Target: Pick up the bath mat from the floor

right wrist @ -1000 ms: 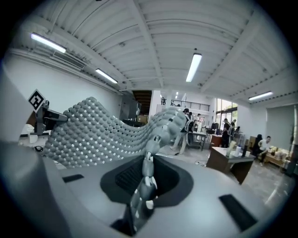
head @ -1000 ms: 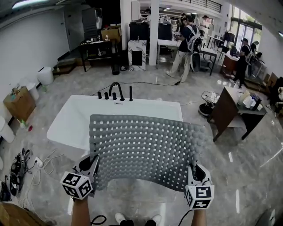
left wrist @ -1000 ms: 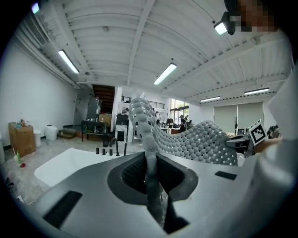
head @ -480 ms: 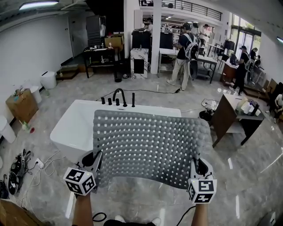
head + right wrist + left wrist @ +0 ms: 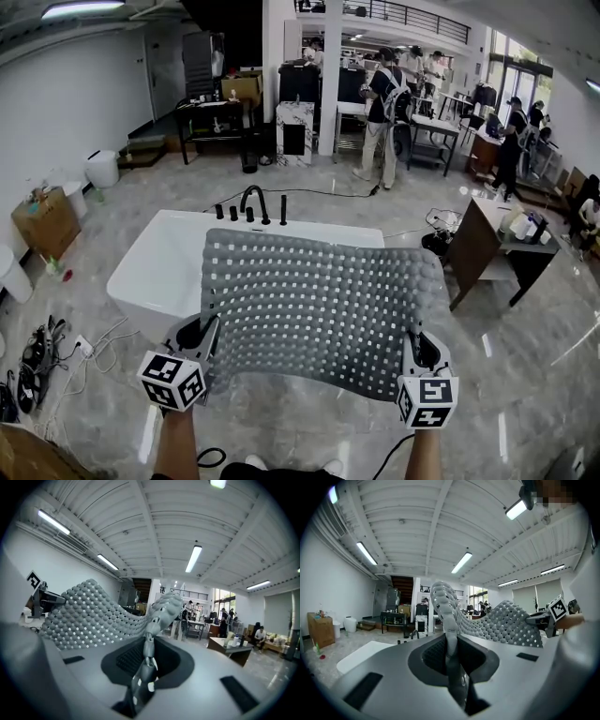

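Head view | left gripper (image 5: 200,336), right gripper (image 5: 418,347) level | clamping bath mat (image 5: 319,300)

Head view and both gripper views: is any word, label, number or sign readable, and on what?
None readable. The cube on the left gripper and the one on the right gripper bear only square black-and-white patterns; the bath mat is unprinted; anything in the background is too small.

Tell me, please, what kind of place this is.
Probably an open workshop or lab hall, not a home bathroom: a white bathtub stands free on the floor, with work tables and several people behind it.
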{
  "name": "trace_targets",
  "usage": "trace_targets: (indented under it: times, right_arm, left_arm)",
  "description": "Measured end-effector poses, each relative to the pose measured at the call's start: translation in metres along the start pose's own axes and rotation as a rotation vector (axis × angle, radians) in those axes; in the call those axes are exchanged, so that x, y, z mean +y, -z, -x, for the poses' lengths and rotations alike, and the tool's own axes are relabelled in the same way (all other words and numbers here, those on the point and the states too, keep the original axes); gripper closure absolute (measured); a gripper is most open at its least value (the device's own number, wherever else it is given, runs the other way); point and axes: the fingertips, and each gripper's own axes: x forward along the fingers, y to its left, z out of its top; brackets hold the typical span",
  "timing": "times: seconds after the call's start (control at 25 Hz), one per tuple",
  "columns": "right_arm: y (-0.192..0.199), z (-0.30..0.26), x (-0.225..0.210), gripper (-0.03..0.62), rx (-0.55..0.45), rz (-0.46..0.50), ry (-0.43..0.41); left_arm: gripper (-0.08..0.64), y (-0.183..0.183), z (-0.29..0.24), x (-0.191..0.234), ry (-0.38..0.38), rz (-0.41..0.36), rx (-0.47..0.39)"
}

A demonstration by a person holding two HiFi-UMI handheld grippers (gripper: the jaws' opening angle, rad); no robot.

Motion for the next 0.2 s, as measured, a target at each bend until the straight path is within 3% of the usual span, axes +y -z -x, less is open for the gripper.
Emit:
trace_targets:
  times: [0.2]
  right_arm:
    - [0.0004, 0.0022, -0.0026, 0.525, 0.005, 0.002, 0.007]
  left_arm:
    - [0.512, 0.0002, -0.0009, -0.0021, 0.005, 0.000, 0.002]
